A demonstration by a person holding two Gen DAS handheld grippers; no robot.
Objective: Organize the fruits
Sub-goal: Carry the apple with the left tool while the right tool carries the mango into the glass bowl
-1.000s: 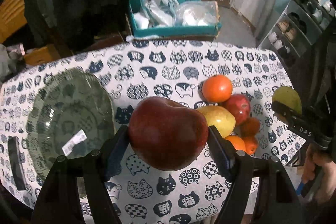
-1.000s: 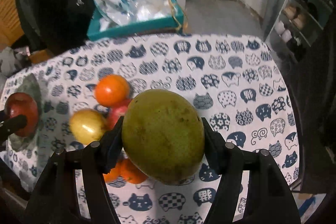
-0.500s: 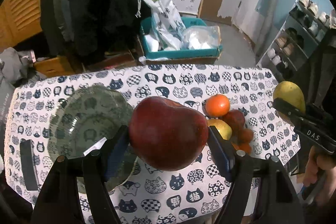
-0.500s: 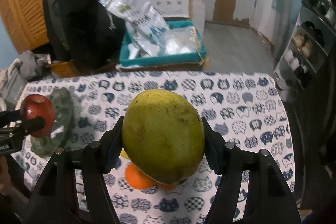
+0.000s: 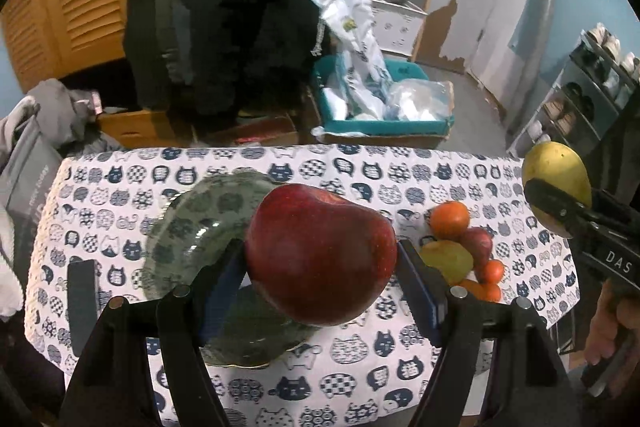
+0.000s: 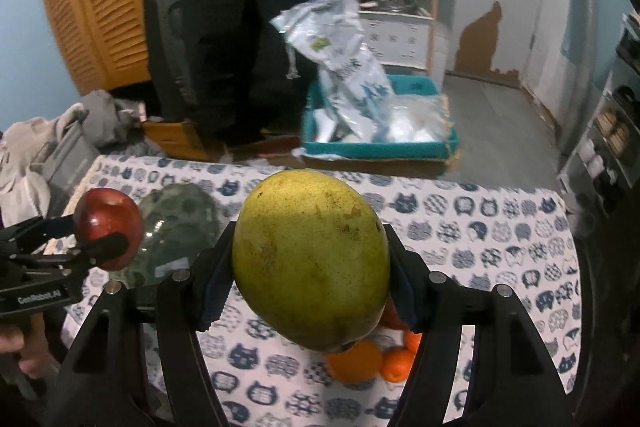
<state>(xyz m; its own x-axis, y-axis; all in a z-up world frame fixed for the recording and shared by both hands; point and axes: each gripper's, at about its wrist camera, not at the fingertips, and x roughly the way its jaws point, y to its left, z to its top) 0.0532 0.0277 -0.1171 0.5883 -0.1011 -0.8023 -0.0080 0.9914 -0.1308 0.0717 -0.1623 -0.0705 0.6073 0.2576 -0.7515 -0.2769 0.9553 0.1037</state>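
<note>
left wrist: left gripper [image 5: 320,267] jaws clamped on the red apple [image 5: 320,255], same grip as before, now higher off the desk [image 5: 400,367]; more room shows, apple over the green glass plate [image 5: 188,227]. fruit pile [image 5: 464,251] looks smaller, farther off.

right wrist: right gripper [image 6: 310,271] jaws holding the green mango [image 6: 310,259], also lifted; oranges [image 6: 360,359] sit under it on the desk.

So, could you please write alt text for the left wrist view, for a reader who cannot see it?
The left gripper holds a large dark red apple above a green glass plate on a cat-print tablecloth. To the right lies a small pile of oranges and other fruit, and the right gripper holds a yellow-green mango at the frame's edge.
</note>
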